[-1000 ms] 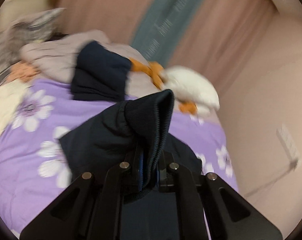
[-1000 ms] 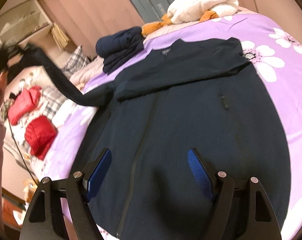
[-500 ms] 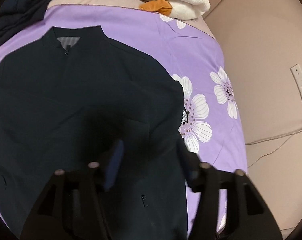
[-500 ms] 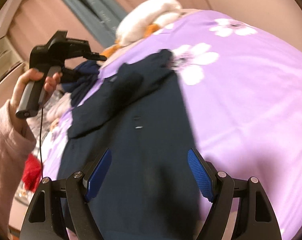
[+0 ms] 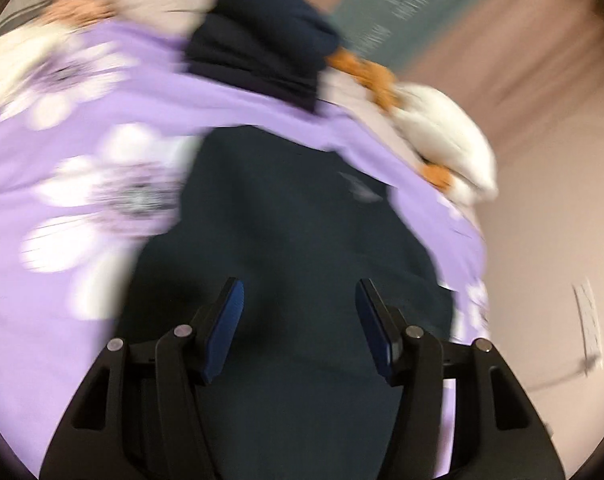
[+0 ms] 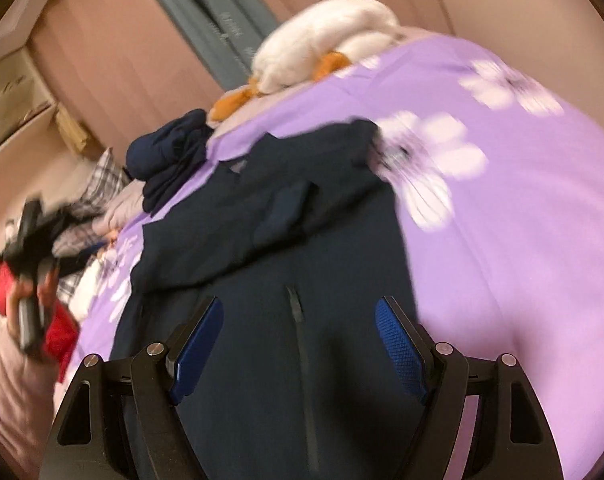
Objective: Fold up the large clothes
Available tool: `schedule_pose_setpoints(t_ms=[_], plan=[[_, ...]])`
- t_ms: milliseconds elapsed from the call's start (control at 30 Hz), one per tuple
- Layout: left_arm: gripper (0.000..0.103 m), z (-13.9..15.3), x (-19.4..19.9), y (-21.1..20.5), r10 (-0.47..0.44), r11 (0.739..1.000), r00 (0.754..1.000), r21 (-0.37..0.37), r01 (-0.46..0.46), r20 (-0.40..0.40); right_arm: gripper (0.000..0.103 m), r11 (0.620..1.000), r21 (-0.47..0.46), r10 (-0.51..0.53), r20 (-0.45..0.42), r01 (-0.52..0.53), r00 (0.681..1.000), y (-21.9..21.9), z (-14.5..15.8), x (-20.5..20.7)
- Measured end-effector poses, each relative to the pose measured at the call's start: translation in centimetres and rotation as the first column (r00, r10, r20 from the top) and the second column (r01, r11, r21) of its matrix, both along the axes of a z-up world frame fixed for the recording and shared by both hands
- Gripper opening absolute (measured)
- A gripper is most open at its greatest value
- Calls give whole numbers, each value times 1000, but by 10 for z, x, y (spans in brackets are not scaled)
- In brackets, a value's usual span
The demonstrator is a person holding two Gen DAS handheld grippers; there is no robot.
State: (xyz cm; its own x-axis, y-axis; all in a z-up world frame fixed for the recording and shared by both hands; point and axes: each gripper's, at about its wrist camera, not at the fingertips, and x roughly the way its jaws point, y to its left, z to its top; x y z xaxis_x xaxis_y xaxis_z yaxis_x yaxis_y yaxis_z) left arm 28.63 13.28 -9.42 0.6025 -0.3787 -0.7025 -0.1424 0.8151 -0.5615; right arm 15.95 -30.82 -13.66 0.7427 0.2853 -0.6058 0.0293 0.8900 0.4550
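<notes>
Navy jacket [image 6: 286,280] lying flat on purple bed [image 6: 522,220], both sleeves folded across chest. Left gripper [image 5: 298,320] and right gripper [image 6: 298,344] hovering, fingers spread, holding nothing. Body folds likely remaining.

Motion-blurred bedspread flowers [image 5: 114,196]; jacket [image 6: 286,320] hem cut off behind claw bases

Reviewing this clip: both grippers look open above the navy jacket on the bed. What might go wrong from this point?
1. Both sleeves lie loosely across the navy jacket; lifting the hem may let them slide out.
2. The left gripper and right gripper are open over thick fabric; a pinch could catch only one layer.
3. The folded navy pile sits near the collar, so the fold could bump it.
</notes>
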Motion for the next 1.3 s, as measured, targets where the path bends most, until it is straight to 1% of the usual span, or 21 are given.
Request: schedule_pose_setpoints(t_ms=[100,133,233,367,500,533,567,600,633,667,733,767,833,900,967,1033,1100,1133,1167,1233,1300], plan=[[58,-30,-12,41,39,992,998,-117,-44,-43,78,1000,-8,13,-29,-14,999,8,-2,36],[58,-43,-16,53,53,983,998,-176,-60,-46,78,1000,-18,11,-41,-12,999,11,-4,41],[58,-65,-10,60,41,957,997,-284,-56,-60,78,998,-55,16,-75,-20,997,27,-14,69],[58,-89,14,46,17,942,996,-331,-45,-87,78,996,-88,0,-128,-12,992,41,-28,99],[58,-108,43,36,91,919,991,-375,-123,-102,78,988,-156,-48,-181,20,982,48,-44,118],[57,-110,48,37,112,917,988,-371,-144,-105,78,985,-169,-57,-193,24,980,48,-45,121],[50,-112,52,39,137,919,985,-359,-167,-108,78,982,-186,-69,-213,29,974,49,-50,127],[31,-113,55,41,149,919,983,-352,-178,-108,76,981,-190,-77,-226,34,971,49,-53,130],[19,-113,59,41,158,922,981,-338,-187,-111,58,982,-185,-72,-230,29,971,50,-56,133],[6,-112,62,42,166,930,980,-314,-191,-107,45,983,-184,-56,-235,12,970,52,-58,135],[7,-110,61,49,189,937,978,-282,-205,-85,19,971,-238,-66,-222,12,973,57,-57,136],[7,-108,60,55,207,934,976,-280,-220,-73,11,968,-251,-56,-200,4,978,59,-53,134],[8,-108,59,65,220,926,974,-301,-227,-55,8,980,-200,-53,-135,25,989,51,-39,124],[11,-112,61,63,179,939,982,-285,-191,-65,7,982,-180,-74,-89,57,993,43,-32,114],[12,-114,62,54,138,969,987,-196,-152,-86,7,967,-246,-94,-131,59,987,41,-42,113],[14,-115,56,59,126,969,986,-198,-146,-110,7,957,-288,-86,-216,21,973,42,-60,116],[22,-108,49,67,116,973,986,-185,-137,-120,8,952,-305,-75,-222,4,972,41,-58,108],[26,-104,43,70,111,981,987,-145,-127,-114,14,951,-310,-73,-216,2,974,40,-53,104],[26,-92,41,70,102,992,990,-66,-109,-98,18,947,-322,-73,-195,6,978,37,-43,97],[26,-69,40,62,73,997,996,37,-71,-50,39,935,-353,-67,-148,11,987,35,-28,85],[28,-49,48,47,16,994,1000,112,-16,1,44,930,-368,-37,-71,9,997,36,-9,74]])
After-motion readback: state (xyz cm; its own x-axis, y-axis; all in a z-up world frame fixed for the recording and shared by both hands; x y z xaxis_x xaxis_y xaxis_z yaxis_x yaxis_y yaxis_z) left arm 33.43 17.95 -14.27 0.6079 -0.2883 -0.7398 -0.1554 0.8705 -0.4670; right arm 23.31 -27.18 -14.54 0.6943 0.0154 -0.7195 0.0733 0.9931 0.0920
